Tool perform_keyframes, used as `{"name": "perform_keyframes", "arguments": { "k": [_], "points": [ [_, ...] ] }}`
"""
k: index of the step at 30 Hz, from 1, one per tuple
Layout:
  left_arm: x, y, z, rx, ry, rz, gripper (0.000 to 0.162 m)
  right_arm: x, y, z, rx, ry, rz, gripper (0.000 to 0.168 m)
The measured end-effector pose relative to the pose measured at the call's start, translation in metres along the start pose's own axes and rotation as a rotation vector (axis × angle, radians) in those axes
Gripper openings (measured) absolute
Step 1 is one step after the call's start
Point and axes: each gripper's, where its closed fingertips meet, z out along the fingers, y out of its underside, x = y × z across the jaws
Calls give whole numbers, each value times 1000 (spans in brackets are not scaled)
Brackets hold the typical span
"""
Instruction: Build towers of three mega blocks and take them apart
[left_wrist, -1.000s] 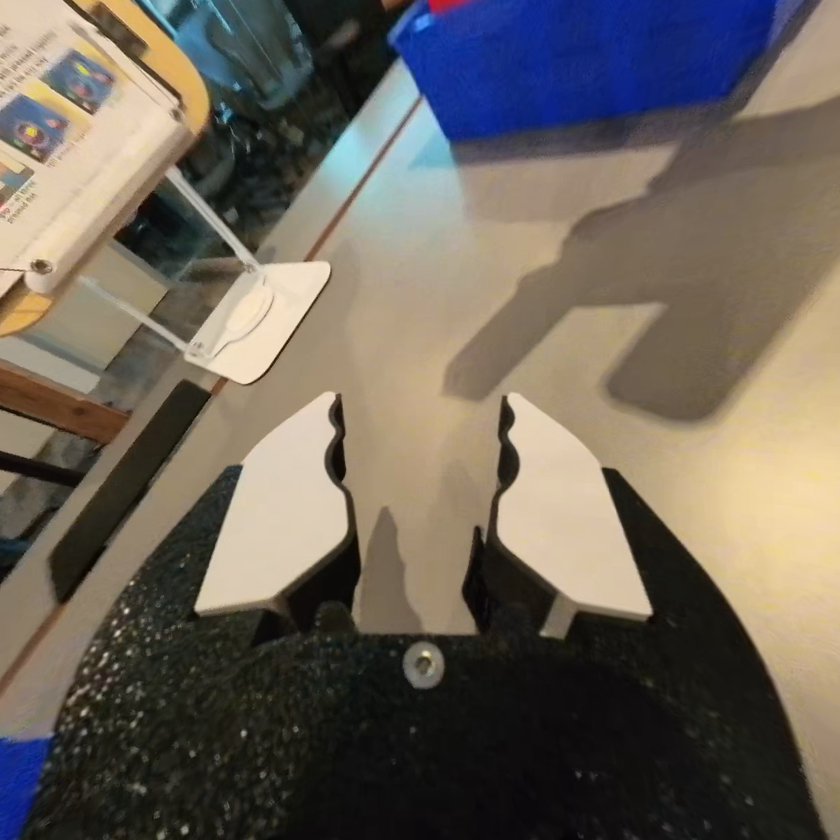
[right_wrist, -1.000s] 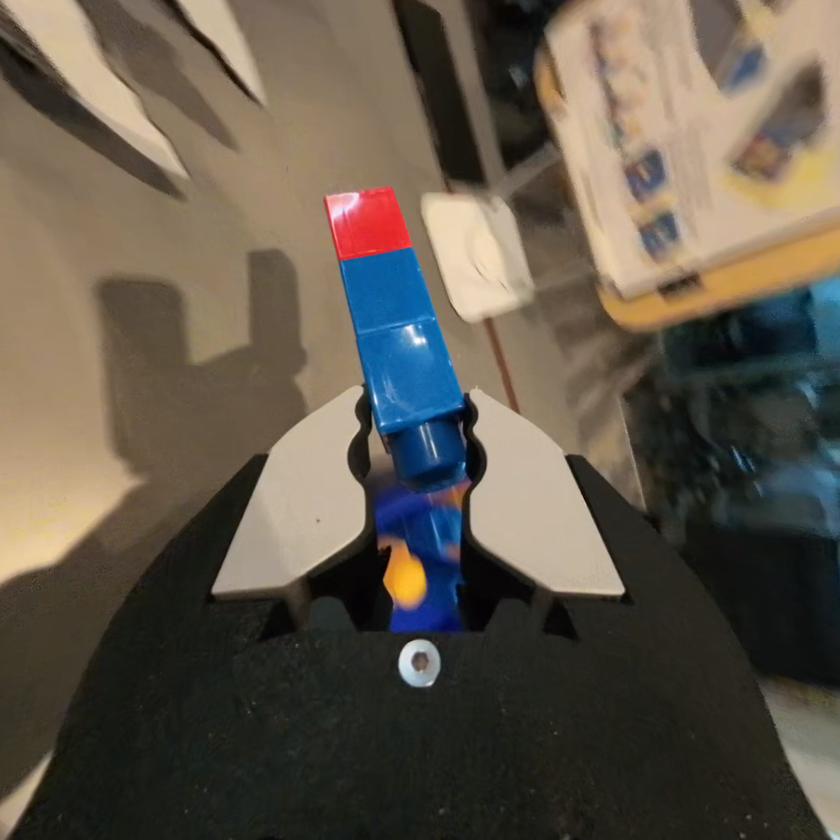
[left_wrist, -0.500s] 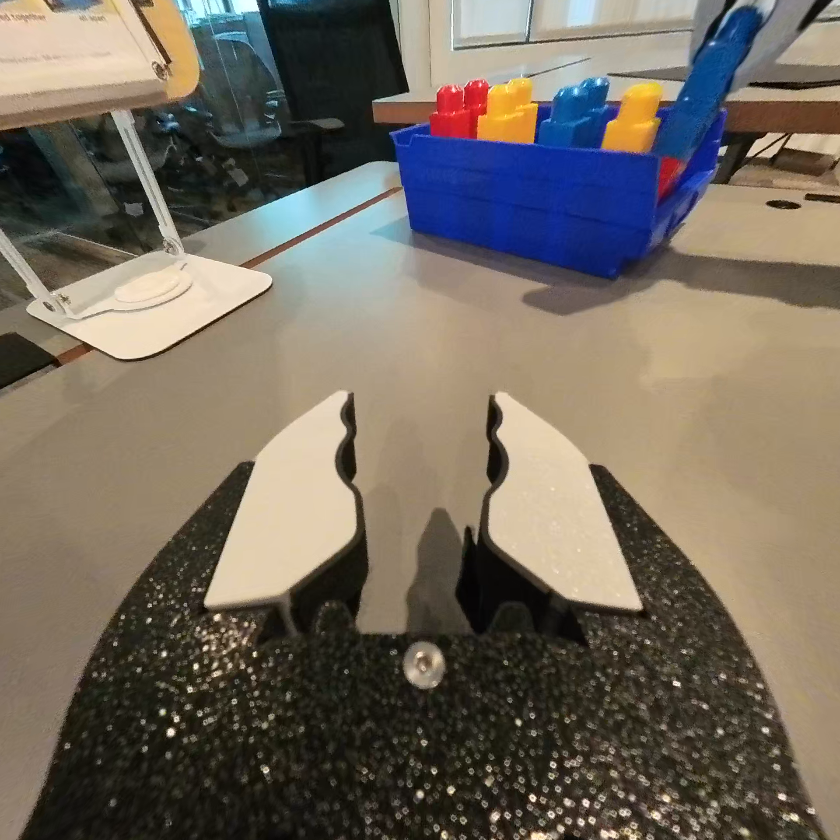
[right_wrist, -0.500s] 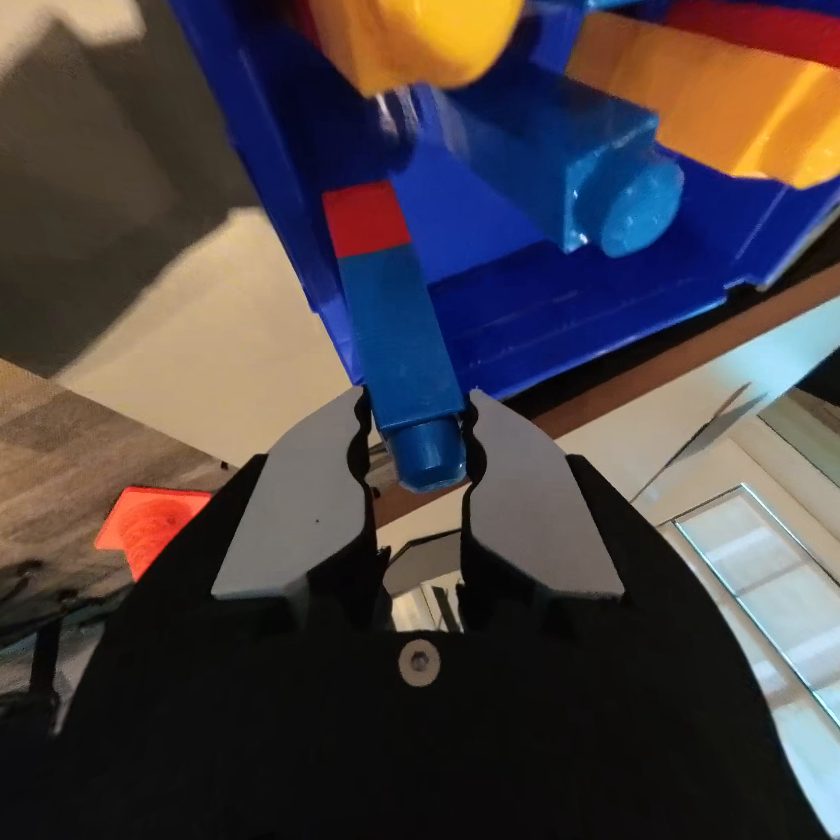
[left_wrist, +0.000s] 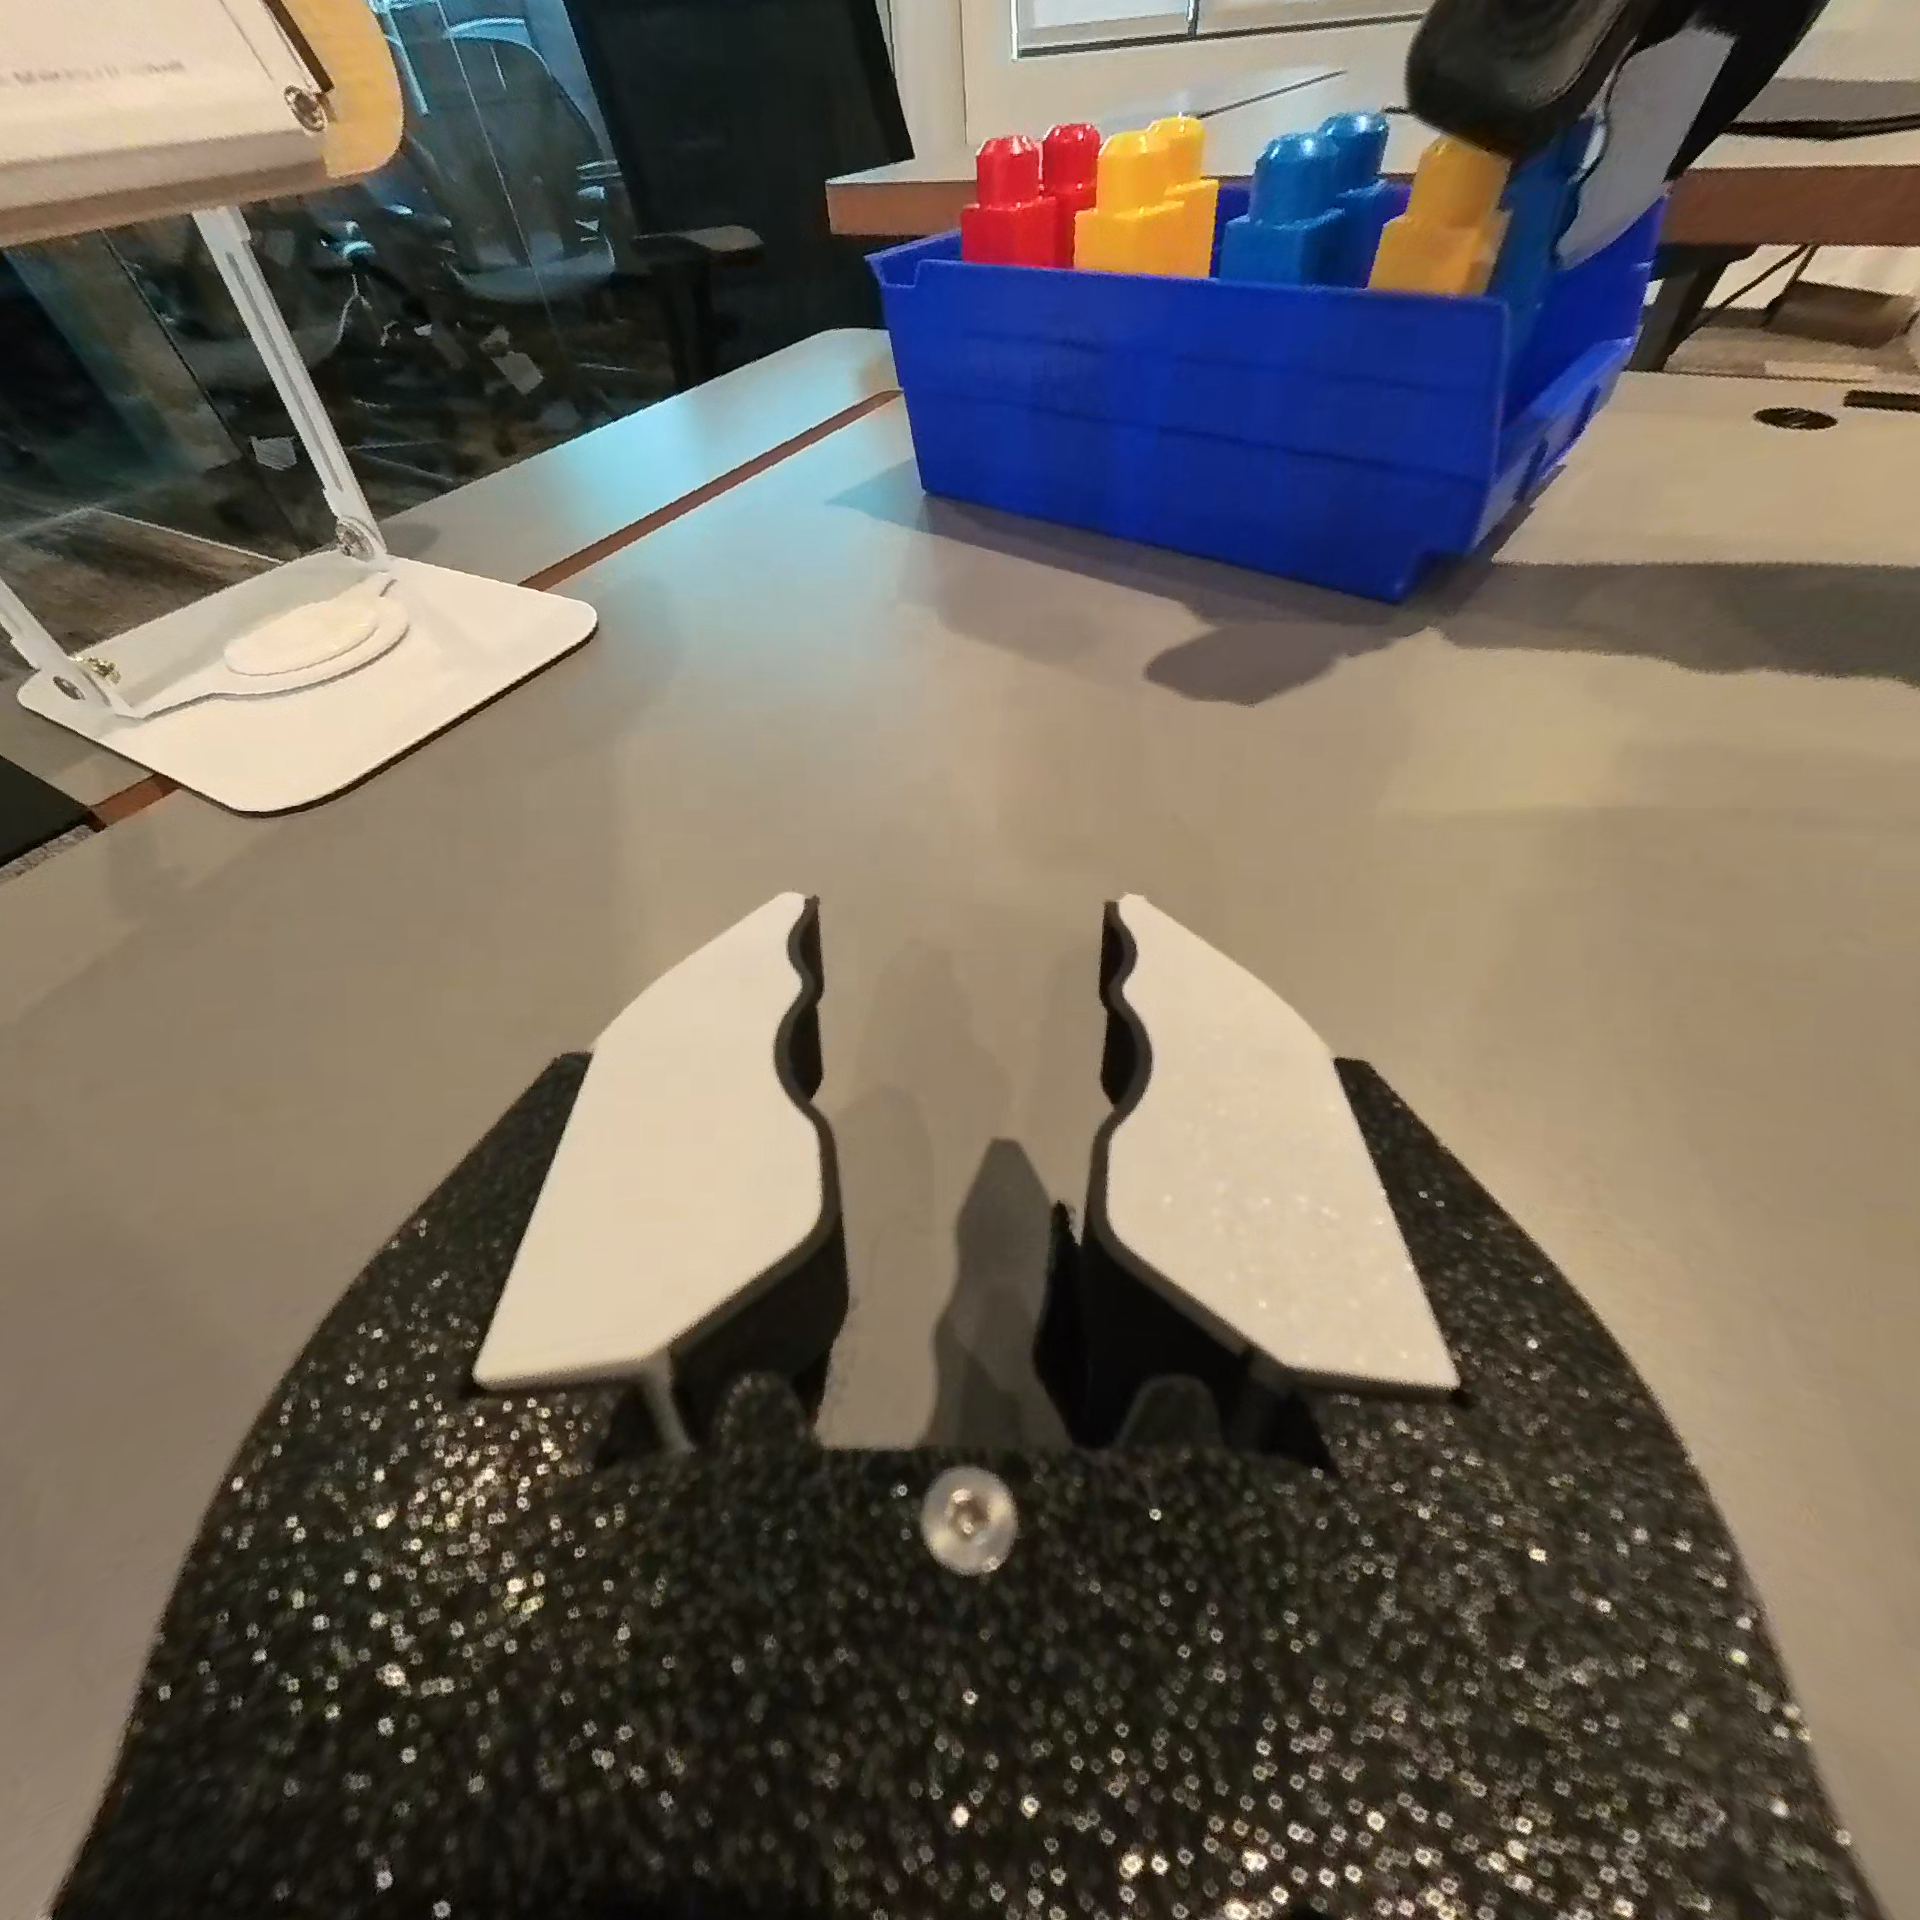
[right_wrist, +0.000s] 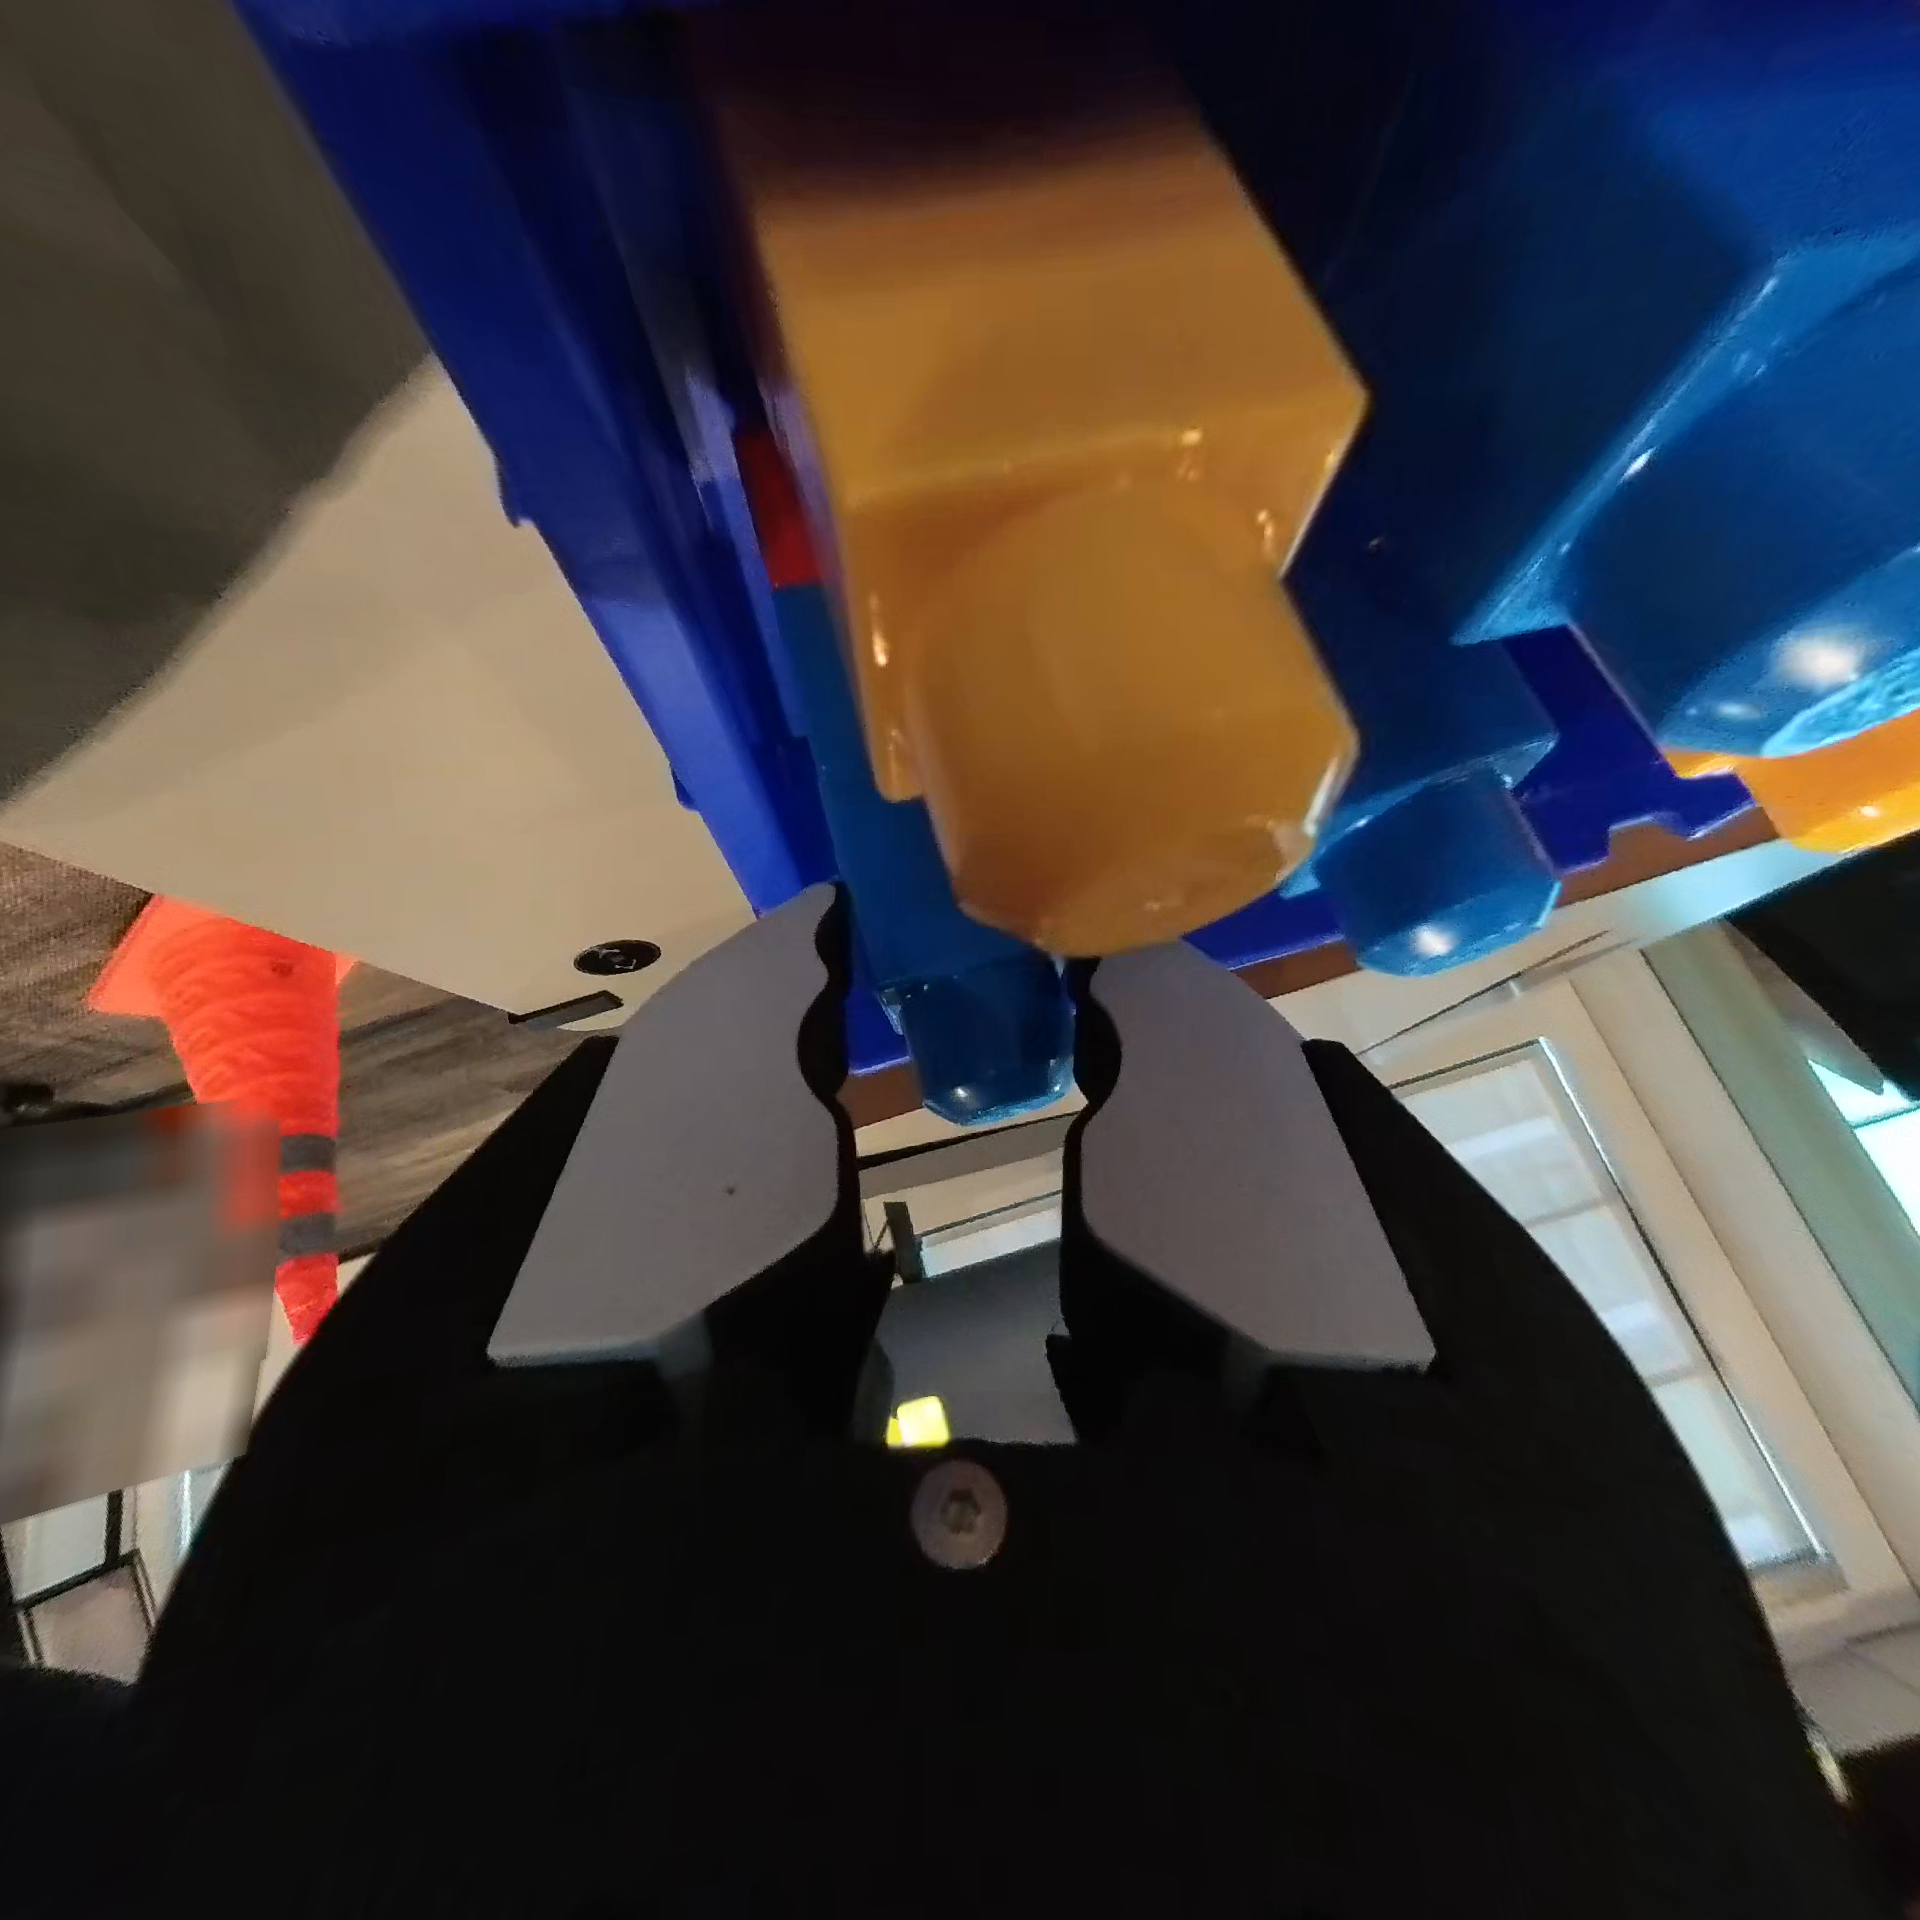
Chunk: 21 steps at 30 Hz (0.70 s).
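My right gripper is shut on the top stud of a blue-and-red block tower and holds it down inside the blue bin, against its wall and next to a yellow tower. From the left wrist view the right gripper sits over the bin's far right corner. Red, yellow, blue and yellow towers stand upright in the bin. My left gripper is open and empty, low over the grey table.
A white stand base with a tilted board sits at the table's left edge. An orange cone shows on the floor beyond the table in the right wrist view. More blue blocks crowd the bin.
My right gripper carried the blue-and-red tower from over the table to the bin and lowered it in beside the yellow tower. My left gripper levelled out toward the bin and stayed open.
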Motion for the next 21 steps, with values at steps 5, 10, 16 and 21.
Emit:
{"name": "perform_keyframes", "arguments": {
  "k": [5,10,16,21],
  "points": [
    [0,1,1,-7,0,-1,52,6,1,-6,3,17,23,43],
    [0,1,2,-7,-1,-3,53,6,5,-16,17,27,41,49],
    [-3,0,1,-2,-8,-16,55,-12,37,-57,42,16,341,57],
    [-13,0,-2,-9,-71,-20,49,-34,-24,-146,719,137,549,42]
  ]
}}
